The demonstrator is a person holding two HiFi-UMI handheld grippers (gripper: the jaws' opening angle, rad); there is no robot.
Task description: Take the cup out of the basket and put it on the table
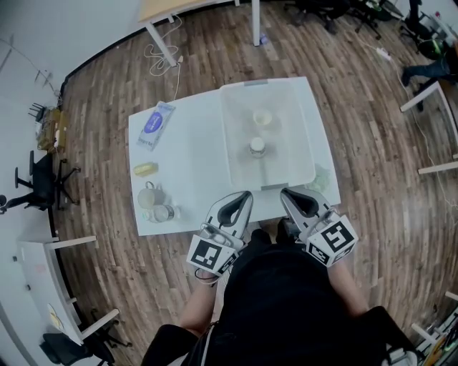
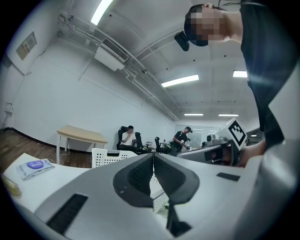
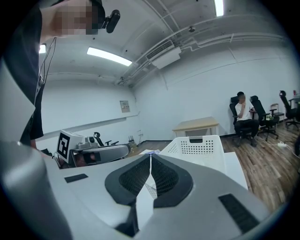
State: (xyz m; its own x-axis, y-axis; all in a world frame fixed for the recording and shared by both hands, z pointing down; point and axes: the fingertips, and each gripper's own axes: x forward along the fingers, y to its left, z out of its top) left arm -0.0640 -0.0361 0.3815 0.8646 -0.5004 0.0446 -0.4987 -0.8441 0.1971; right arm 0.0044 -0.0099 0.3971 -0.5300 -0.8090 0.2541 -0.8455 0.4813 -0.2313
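One cup (image 1: 262, 116) in basket (image 1: 225, 121), beyond right tool (image 1: 284, 191)

A dark wood-plank floor (image 1: 372, 107) is seen spreading out on every side of the left gripper (image 1: 247, 193) and the right gripper (image 1: 284, 191). Well ahead of both, a pale wooden desk (image 1: 172, 8) on white legs is set near a white wall (image 2: 70, 93), and a loose cable (image 1: 161, 57) is seen lying on the boards beside it. Black office chairs (image 1: 43, 179) are grouped far to the left of the left gripper. White desks (image 1: 421, 96) are placed far to the right of the right gripper. Above and ahead of the grippers, the white ceiling (image 2: 154, 28) is lit by strip lights (image 2: 180, 80) and fitted with an air-conditioning unit (image 2: 111, 51).
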